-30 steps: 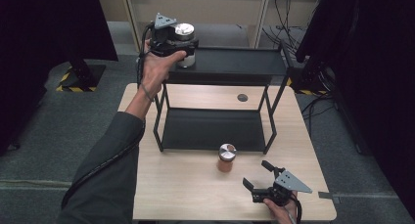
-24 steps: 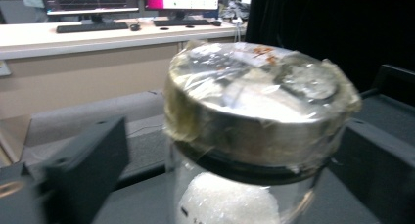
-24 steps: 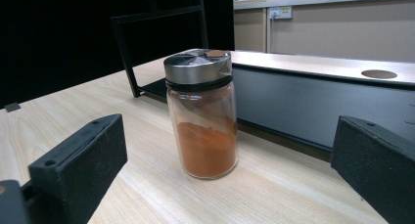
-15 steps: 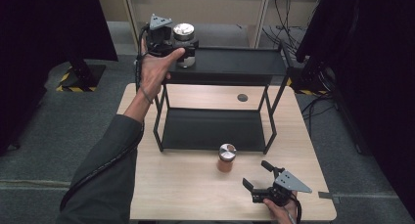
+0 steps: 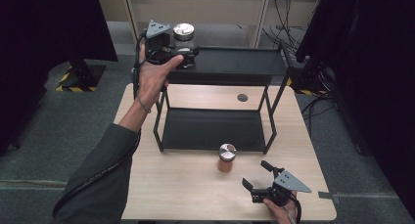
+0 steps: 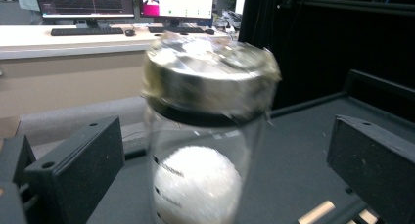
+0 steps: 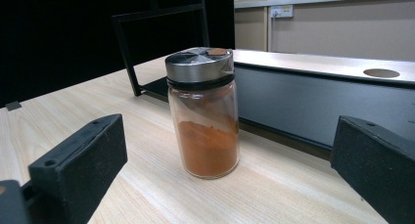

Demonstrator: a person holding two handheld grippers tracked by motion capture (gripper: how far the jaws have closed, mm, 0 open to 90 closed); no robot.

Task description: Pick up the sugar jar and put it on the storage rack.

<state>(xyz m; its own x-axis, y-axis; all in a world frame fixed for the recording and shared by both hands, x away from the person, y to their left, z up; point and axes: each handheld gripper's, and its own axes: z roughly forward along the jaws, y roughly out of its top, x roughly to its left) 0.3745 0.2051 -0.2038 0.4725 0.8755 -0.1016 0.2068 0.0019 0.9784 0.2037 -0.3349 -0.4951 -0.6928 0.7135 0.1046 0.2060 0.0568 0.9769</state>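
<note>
Salt jar: clear glass, round, brushed-metal lid with a dark ring under it. White grains fill the lower part; upper part is empty glass. The lid is blurred in the left gripper view. The jar stands upright on the top shelf of the black rack, at its left end, about 11 o'clock from the table centre in the high view.

Left tongs: jaws have just been opening and now stand spread wide, one on each side of the jar, with a clear gap to the glass on both sides. No contact seen.

Spice jar: same build, same metal lid, orange-red powder in roughly the lower half. It stands upright on the table just in front of the rack's lower shelf, about 5 o'clock from the table centre.

Right tongs: jaws spread, nothing between them. They lie low near the table's front edge, about 5 o'clock from the spice jar, pointing at it, near but apart.
</note>
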